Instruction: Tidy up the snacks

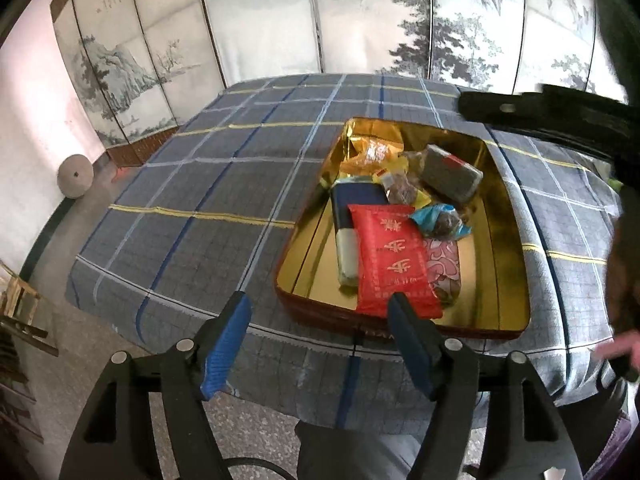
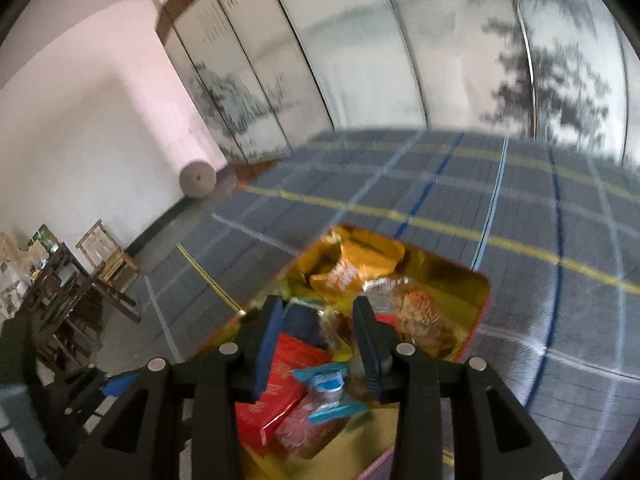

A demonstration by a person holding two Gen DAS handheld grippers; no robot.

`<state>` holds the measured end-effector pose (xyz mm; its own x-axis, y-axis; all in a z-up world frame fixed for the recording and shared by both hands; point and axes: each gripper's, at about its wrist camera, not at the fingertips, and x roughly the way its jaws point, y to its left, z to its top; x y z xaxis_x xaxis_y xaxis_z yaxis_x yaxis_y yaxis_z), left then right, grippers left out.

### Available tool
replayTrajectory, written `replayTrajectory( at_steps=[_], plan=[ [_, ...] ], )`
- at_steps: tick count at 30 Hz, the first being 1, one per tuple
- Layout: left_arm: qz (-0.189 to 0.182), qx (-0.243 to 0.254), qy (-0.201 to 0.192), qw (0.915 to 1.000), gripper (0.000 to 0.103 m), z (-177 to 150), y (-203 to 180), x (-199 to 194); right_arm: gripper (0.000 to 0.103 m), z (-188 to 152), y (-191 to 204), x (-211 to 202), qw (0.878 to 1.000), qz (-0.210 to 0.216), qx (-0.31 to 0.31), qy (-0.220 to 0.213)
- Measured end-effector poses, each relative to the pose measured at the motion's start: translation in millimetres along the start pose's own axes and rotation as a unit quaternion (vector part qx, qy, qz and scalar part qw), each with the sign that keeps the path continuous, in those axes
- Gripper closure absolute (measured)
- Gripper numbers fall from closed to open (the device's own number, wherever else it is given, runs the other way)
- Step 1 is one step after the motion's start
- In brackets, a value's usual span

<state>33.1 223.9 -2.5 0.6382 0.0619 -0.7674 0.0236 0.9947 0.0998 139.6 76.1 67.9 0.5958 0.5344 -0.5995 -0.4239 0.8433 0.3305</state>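
A gold-lined tin box sits on the checked table and holds several snacks: a red packet, a navy and white pack, an orange bag, a grey-green block and a blue-wrapped sweet. My left gripper is open and empty, at the box's near edge. My right gripper is open and empty above the box, over the red packet and the blue-wrapped sweet. The right wrist view is blurred.
The table has a grey-blue checked cloth. A painted folding screen stands behind it. A round stone leans on the left wall. Wooden chairs stand at the left. The other gripper's black body reaches in from the right.
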Motion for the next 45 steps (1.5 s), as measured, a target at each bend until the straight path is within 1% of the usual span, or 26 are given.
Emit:
replayTrajectory(
  at_steps=[4, 5, 6, 7, 9, 11, 12, 13, 14, 18, 22, 23, 27, 29, 32, 35, 39, 43, 45],
  plan=[
    [0.004, 0.005, -0.025, 0.9997, 0.033, -2, -5, -14, 0.049, -16, 22, -43, 0.996, -0.050, -0.035, -0.058],
    [0.003, 0.005, -0.036, 0.9993, 0.032, -2, -7, -20, 0.046, -21, 28, -53, 0.995, -0.062, -0.043, -0.070],
    [0.003, 0.006, -0.045, 0.9990, 0.030, -3, -8, -24, 0.043, -25, 32, -62, 0.993, -0.072, -0.050, -0.081],
    [0.005, 0.007, -0.056, 0.9984, 0.024, -3, -10, -31, 0.042, -30, 36, -69, 0.991, -0.082, -0.057, -0.090],
    [0.008, 0.005, -0.073, 0.9973, 0.019, -3, -11, -41, 0.041, -38, 45, -84, 0.986, -0.099, -0.073, -0.108],
    [0.005, -0.001, -0.089, 0.9960, 0.018, -3, -14, -52, 0.038, -45, 54, -99, 0.981, -0.121, -0.089, -0.126],
    [0.001, -0.004, -0.095, 0.9954, 0.018, -3, -14, -58, 0.032, -50, 58, -105, 0.977, -0.131, -0.096, -0.136],
    [0.000, -0.005, -0.099, 0.9950, 0.017, -3, -14, -61, 0.028, -54, 63, -115, 0.973, -0.142, -0.105, -0.151],
    [0.000, -0.008, -0.109, 0.9941, 0.016, -2, -15, -69, 0.027, -57, 66, -121, 0.970, -0.147, -0.111, -0.161],
    [0.008, -0.009, -0.139, 0.9902, 0.005, -2, -17, -91, 0.026, -64, 79, -144, 0.960, -0.160, -0.128, -0.190],
    [0.025, -0.004, -0.172, 0.9847, 0.003, -2, -21, -116, 0.025, -68, 87, -165, 0.956, -0.159, -0.125, -0.212],
    [0.027, -0.002, -0.179, 0.9834, 0.000, -2, -21, -122, 0.024, -69, 88, -169, 0.955, -0.159, -0.123, -0.217],
    [0.039, 0.003, -0.198, 0.9794, 0.000, 2, -24, -144, 0.024, -70, 92, -187, 0.954, -0.154, -0.117, -0.230],
    [0.038, 0.001, -0.212, 0.9765, 0.000, 2, -24, -157, 0.024, -71, 93, -195, 0.953, -0.149, -0.112, -0.239],
    [0.027, -0.005, -0.230, 0.9727, 0.000, 2, -22, -174, 0.023, -71, 96, -206, 0.951, -0.147, -0.111, -0.248],
    [-0.004, -0.022, -0.246, 0.9690, 0.000, 4, -16, -192, 0.023, -72, 100, -215, 0.948, -0.149, -0.115, -0.257],
    [-0.047, -0.043, -0.269, 0.9610, 0.000, 9, -5, -212, 0.023, -73, 103, -228, 0.946, -0.145, -0.113, -0.266],
    [-0.083, -0.050, -0.261, 0.9605, 0.000, 20, 2, -225, 0.022, -75, 108, -238, 0.943, -0.146, -0.119, -0.275],
    [-0.102, -0.060, -0.258, 0.9589, 0.000, 24, 6, -227, 0.022, -74, 109, -242, 0.942, -0.144, -0.117, -0.279]
  ],
)
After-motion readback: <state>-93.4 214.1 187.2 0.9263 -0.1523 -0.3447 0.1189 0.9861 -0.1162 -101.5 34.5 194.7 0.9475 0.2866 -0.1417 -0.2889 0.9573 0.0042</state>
